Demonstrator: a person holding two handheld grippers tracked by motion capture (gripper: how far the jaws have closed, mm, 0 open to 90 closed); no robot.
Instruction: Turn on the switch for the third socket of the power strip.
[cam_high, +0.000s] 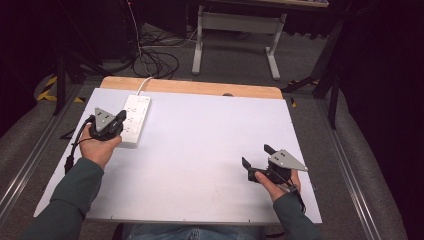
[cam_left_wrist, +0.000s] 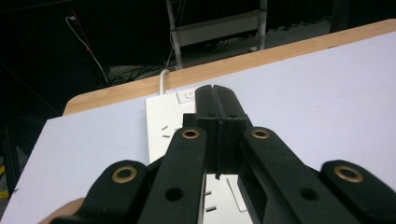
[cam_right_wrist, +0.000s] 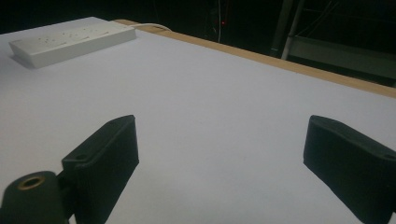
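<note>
Worktop (cam_high: 200, 165) first: I see a wide white sheet laid over a wooden board whose pale edge shows along the far side, and the sheet takes up most of my high view. Beyond it I can make out a dark floor with a tangle of cables and the legs of a second white frame.

On the far left part of the sheet lies a white power strip (cam_high: 135, 120), long side running away from me, its white cord (cam_high: 145, 82) leaving the far end and dropping over the wooden edge. In the left tool's own view the strip (cam_left_wrist: 161, 130) sits directly under and ahead of the jaws, socket slots facing up; from the right tool's view it (cam_right_wrist: 70, 39) lies well away at the far corner.

My left tool (cam_high: 120, 120) hangs over the near end of the strip, held in the left hand (cam_high: 97, 147); its jaws are pressed flat together with nothing between them. Whether it touches the strip I cannot tell.

My right tool (cam_high: 257, 156) rests low over the bare sheet at the near right, well apart from the strip, jaws spread wide and empty.
</note>
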